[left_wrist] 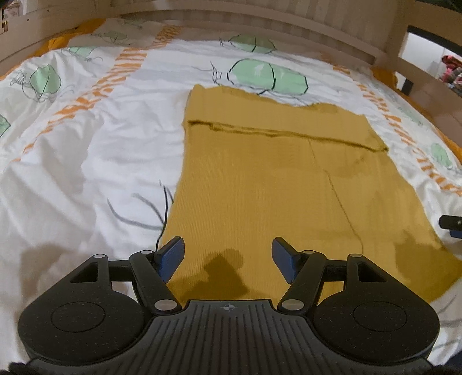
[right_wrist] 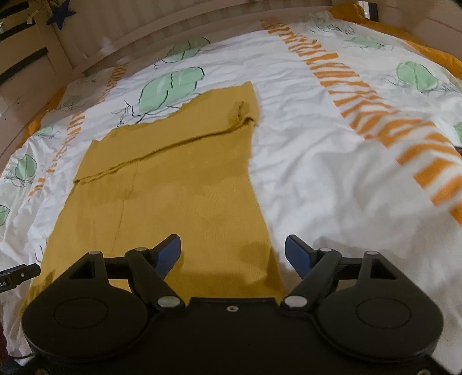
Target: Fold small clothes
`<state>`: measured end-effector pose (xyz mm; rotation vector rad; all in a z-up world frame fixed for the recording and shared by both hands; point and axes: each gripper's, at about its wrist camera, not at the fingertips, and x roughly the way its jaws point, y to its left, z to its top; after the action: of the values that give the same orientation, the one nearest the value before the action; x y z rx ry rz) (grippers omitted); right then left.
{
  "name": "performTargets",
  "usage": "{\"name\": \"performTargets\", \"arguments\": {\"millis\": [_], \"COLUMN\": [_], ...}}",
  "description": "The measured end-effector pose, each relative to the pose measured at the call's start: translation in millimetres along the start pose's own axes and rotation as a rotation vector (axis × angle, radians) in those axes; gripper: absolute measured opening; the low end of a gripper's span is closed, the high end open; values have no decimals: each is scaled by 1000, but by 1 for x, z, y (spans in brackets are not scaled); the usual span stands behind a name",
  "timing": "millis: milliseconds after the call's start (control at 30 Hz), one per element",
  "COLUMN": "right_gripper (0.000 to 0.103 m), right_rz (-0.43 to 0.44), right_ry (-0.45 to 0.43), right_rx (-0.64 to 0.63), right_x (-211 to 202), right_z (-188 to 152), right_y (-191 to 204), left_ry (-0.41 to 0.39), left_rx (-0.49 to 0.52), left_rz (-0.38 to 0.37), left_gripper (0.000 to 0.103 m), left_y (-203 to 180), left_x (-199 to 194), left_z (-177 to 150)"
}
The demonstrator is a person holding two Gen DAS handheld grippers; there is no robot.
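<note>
mustard garment point(left_wrist: 260, 184) flat on duvet point(left_wrist: 101, 150), lengthwise away (far end folded)

Warm, rather dim indoor light falls from above and behind both grippers, so that the left gripper point(left_wrist: 228, 259) throws a soft dark shadow onto the mustard garment point(left_wrist: 260, 178) just ahead of its fingers, and the right gripper point(right_wrist: 232, 255) casts a fainter one in the same place. Both pictures are soft and grainy, with motion blur smearing the orange stripes of the bedcover point(right_wrist: 332, 150) to the right of the right gripper. Fisheye distortion bows the wooden bed frame point(left_wrist: 260, 26) far ahead into an arc, and the corners darken.
</note>
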<state>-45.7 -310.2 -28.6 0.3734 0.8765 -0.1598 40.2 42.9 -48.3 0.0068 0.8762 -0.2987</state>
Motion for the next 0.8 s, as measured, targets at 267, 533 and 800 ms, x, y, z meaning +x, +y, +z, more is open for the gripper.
{"name": "performTargets", "arguments": {"millis": [267, 533, 800], "right_gripper": [84, 93, 98], "right_rz": [-62, -74, -15], "right_ry": [-1, 39, 109], "right_rx": [-51, -93, -50], "right_x": [-18, -12, -4], "right_z": [-24, -31, -29], "right_y": [6, 14, 9], "left_ry": [26, 76, 115], "left_rx": [15, 27, 69], "left_rz": [8, 2, -7], "left_gripper": [66, 66, 66], "left_y": [3, 7, 9], "left_x": [-8, -11, -11], "left_z": [-22, -37, -42]}}
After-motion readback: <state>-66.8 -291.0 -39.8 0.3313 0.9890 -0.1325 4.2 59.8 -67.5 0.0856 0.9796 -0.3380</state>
